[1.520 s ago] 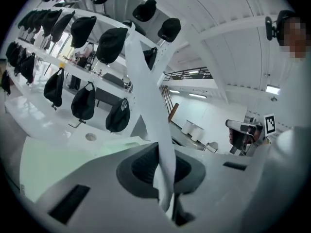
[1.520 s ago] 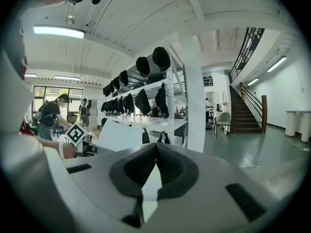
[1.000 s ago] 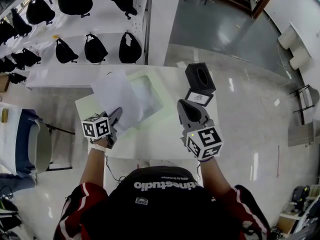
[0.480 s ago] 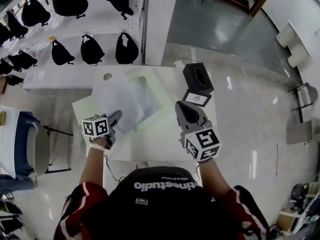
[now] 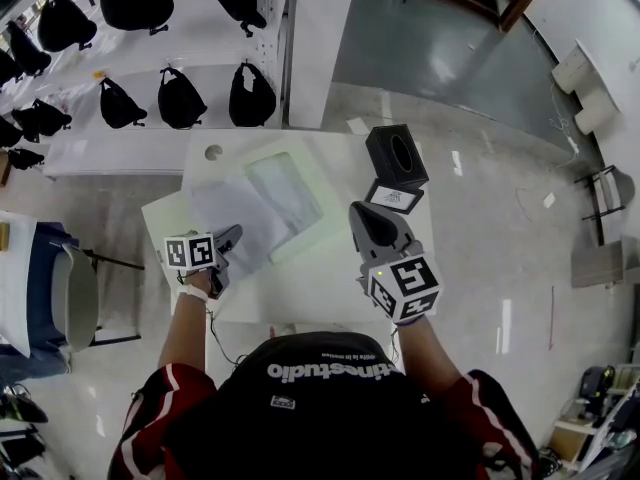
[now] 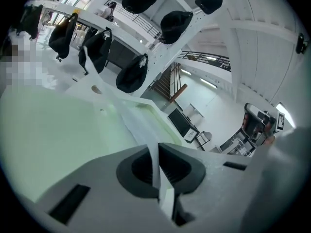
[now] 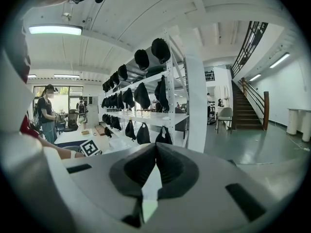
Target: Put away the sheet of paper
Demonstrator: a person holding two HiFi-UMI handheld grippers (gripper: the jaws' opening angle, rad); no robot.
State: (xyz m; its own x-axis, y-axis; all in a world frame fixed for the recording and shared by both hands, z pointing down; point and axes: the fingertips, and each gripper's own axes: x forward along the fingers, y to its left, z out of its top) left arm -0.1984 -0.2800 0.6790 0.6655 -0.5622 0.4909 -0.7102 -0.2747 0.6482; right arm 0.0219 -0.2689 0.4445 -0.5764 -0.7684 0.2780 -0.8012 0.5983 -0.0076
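Note:
The white sheet of paper [image 5: 240, 220] lies low over a pale green tray [image 5: 318, 180] on the white table [image 5: 310, 278], covering the tray's left part. My left gripper [image 5: 231, 238] is shut on the sheet's near edge. In the left gripper view the sheet [image 6: 130, 123] runs edge-on from between the pads of the left gripper [image 6: 156, 148] towards the tray's rim [image 6: 156, 111]. My right gripper [image 5: 361, 214] hovers over the table's right side, just short of a black box [image 5: 397, 155]. In its own view the right gripper [image 7: 155, 147] is shut with nothing in it.
A small card [image 5: 397, 197] leans in front of the black box. A small round mark [image 5: 213, 152] sits at the table's far left corner. White shelves with black bags [image 5: 181, 98] stand beyond the table. A blue chair [image 5: 60, 298] is on the left.
The sheet, held up and tilted a second ago, has come down flatter over the tray. The left gripper has shifted only slightly. The right gripper has barely moved.

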